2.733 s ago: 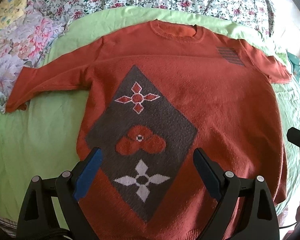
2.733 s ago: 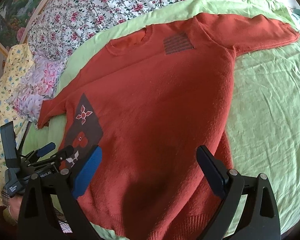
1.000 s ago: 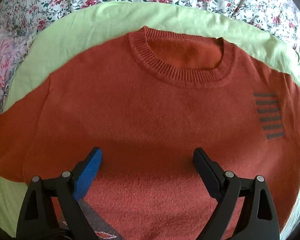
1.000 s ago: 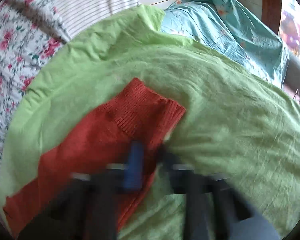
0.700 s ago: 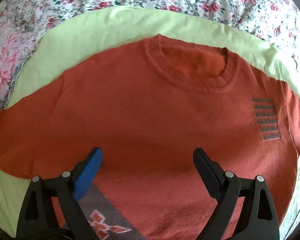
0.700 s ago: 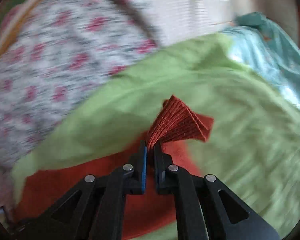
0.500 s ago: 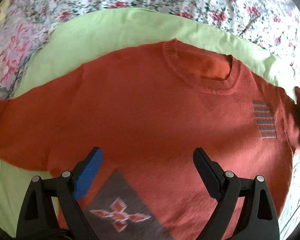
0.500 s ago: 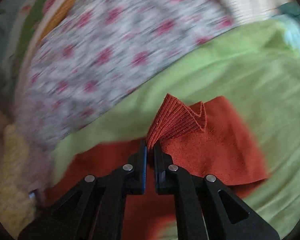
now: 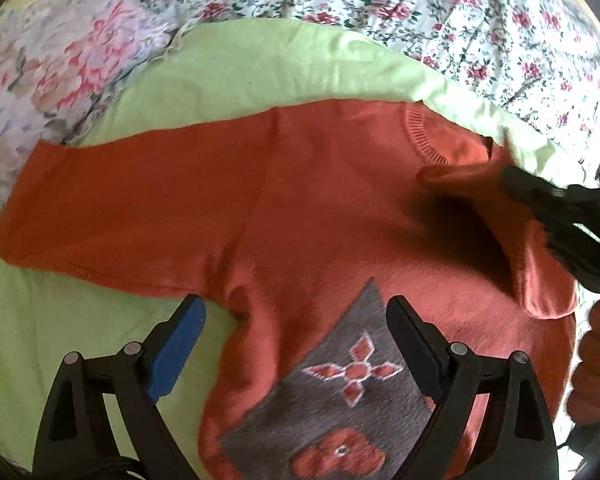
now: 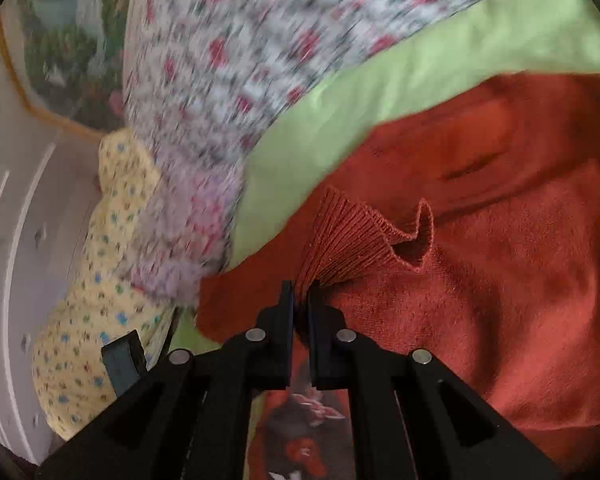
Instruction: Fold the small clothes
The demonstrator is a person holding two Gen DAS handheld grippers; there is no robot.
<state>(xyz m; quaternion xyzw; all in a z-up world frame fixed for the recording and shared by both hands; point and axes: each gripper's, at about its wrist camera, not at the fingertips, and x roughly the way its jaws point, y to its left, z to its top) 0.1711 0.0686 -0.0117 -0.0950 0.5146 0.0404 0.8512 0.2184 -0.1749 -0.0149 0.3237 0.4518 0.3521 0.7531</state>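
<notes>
A rust-orange sweater (image 9: 228,208) with a grey diamond panel (image 9: 348,396) lies face up on a light green sheet (image 9: 236,64). Its left sleeve (image 9: 100,204) stretches flat to the left. My left gripper (image 9: 296,328) hovers open above the armpit area, holding nothing. My right gripper (image 10: 300,300) is shut on the ribbed cuff (image 10: 360,236) of the other sleeve. That sleeve is lifted and carried over the sweater's chest. In the left wrist view the right gripper (image 9: 512,184) appears blurred at the right, with the folded sleeve (image 9: 540,272) beneath it.
Floral bedding (image 9: 460,12) lies behind the sheet, and a pale flowered cloth (image 9: 52,60) sits at the left. A yellow dotted cloth (image 10: 100,280) and a white panel (image 10: 16,264) show in the right wrist view. A hand (image 9: 596,368) is at the right edge.
My right gripper has swung the sleeve cuff from the bed's right side across over the sweater body. The left gripper has drifted left and back, so the left sleeve and diamond panel came into view.
</notes>
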